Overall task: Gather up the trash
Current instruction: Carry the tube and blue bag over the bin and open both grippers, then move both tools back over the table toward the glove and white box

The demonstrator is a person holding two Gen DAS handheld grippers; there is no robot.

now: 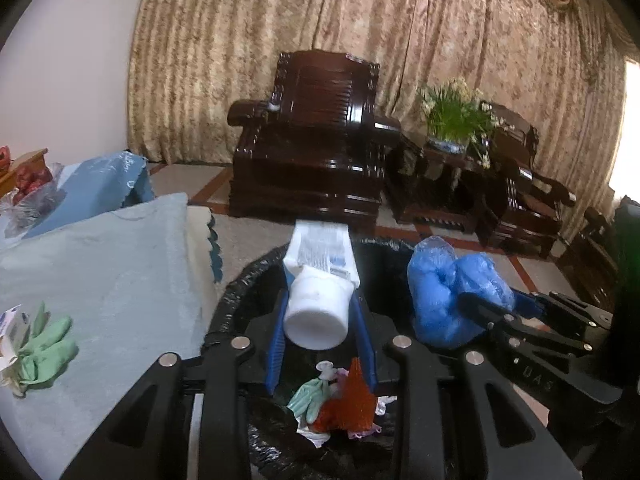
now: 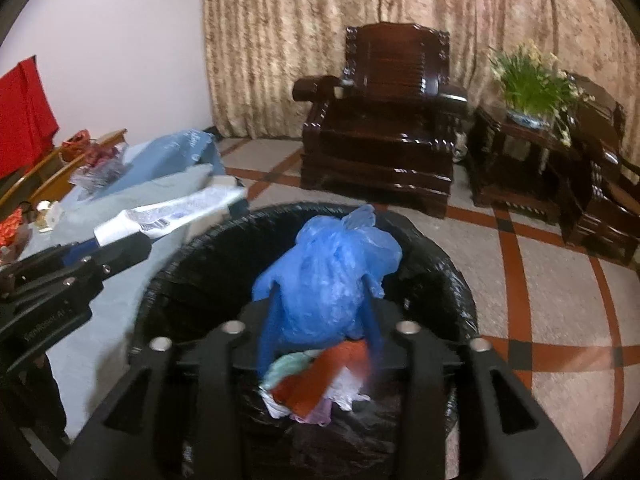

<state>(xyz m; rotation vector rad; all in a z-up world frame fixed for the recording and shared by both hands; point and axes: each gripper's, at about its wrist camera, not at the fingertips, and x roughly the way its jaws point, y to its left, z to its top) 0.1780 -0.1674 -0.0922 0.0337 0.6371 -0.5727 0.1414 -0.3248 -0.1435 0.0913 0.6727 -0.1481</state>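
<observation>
My left gripper (image 1: 320, 292) is shut on a white tube (image 1: 320, 248), its blue fingers clamping the capped end. The tube hangs over a bin lined with a black bag (image 1: 232, 300). Inside the bin lie an orange net, a pale green glove and scraps (image 1: 340, 400). My right gripper (image 2: 320, 286) holds a crumpled blue plastic wad (image 2: 332, 264) over the same bin (image 2: 452, 276), and the wad fills the gap between both fingers. From the right wrist, the left gripper (image 2: 116, 240) and its tube (image 2: 180, 208) show at the left. From the left wrist, the right gripper (image 1: 492, 300) and the wad (image 1: 444, 292) show at the right.
A table under a pale blue cloth (image 1: 120, 272) stands left of the bin, with a green glove (image 1: 44, 344) and a paper pack (image 1: 12, 320) on it. Beyond the bin, on the tiled floor, stand a dark wooden armchair (image 1: 316, 140) and a side table with a plant (image 1: 452, 120).
</observation>
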